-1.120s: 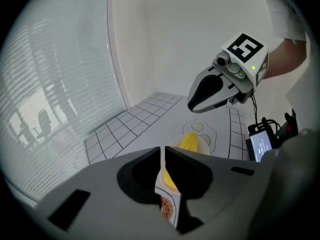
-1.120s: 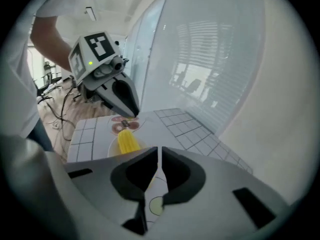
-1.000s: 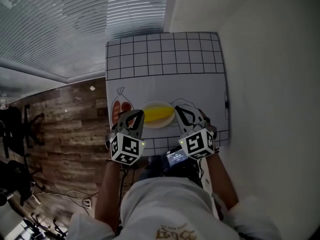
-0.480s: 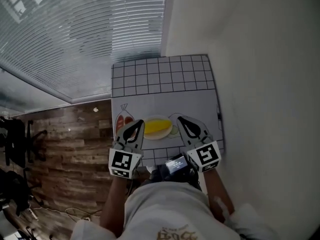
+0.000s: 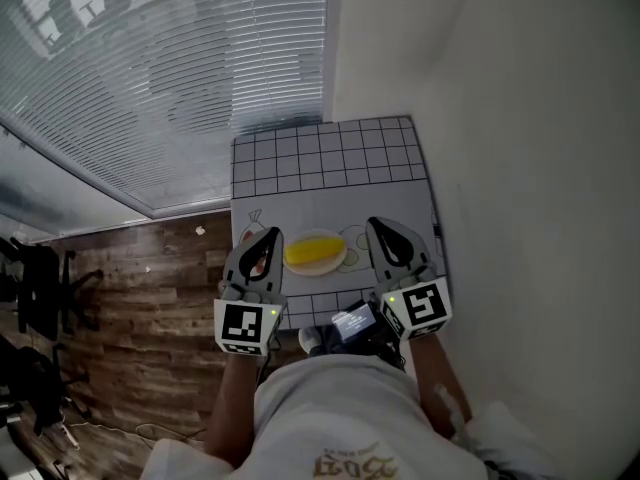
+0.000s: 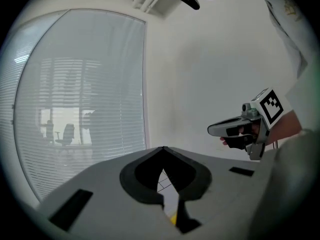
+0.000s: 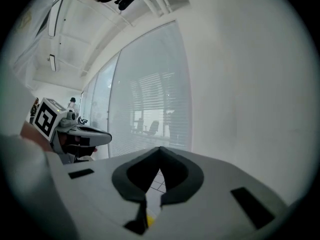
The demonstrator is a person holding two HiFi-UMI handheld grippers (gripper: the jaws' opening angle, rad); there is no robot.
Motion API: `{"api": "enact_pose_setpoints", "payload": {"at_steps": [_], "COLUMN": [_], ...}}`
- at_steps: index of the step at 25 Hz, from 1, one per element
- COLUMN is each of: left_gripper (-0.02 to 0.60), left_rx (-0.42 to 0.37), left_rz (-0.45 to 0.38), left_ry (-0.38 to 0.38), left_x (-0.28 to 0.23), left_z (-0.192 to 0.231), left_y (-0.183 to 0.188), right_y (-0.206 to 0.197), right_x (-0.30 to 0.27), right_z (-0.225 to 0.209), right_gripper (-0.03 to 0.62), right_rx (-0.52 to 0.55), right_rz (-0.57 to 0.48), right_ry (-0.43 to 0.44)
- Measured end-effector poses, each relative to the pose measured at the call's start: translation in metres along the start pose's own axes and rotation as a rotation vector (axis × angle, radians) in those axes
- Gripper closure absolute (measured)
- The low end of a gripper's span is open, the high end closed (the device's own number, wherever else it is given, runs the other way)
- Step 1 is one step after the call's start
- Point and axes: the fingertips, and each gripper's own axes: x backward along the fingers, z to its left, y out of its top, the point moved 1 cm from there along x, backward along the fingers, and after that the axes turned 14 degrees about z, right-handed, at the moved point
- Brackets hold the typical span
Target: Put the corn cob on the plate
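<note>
Gridded mat (image 5: 330,158) — blinds (image 5: 150,78), wood floor (image 5: 130,298)

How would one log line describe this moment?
corn: on plate | left tool: shut, empty | right tool: shut, empty | task: looks done

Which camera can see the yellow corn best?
The head view. It shows the whole corn cob lying on the plate, seen between the left gripper and the right gripper. Each gripper view shows only a tiny yellow sliver of it past its shut jaws.
</note>
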Motion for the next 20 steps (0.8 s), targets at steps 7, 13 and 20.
{"api": "enact_pose_setpoints", "payload": {"at_steps": [7, 13, 20], "left_gripper": [0.574, 0.574, 0.574], "left_rx": [-0.001, 0.003, -0.016], "left_rz": [-0.009, 0.011, 0.013], "left_ry": [0.001, 0.01, 0.009], "left_x": [0.005, 0.005, -0.002], "left_z": [0.002, 0.008, 0.008], "left_y": [0.001, -0.005, -0.008], "right_y": [0.004, 0.005, -0.001], "right_x": [0.003, 0.0, -0.008], "right_z": [0.002, 0.005, 0.005], "right_gripper": [0.588, 0.588, 0.588], "right_rx": [0.013, 0.011, 0.035], "right_rz": [-0.01, -0.015, 0.002], "right_ry": [-0.006, 0.01, 0.029]}}
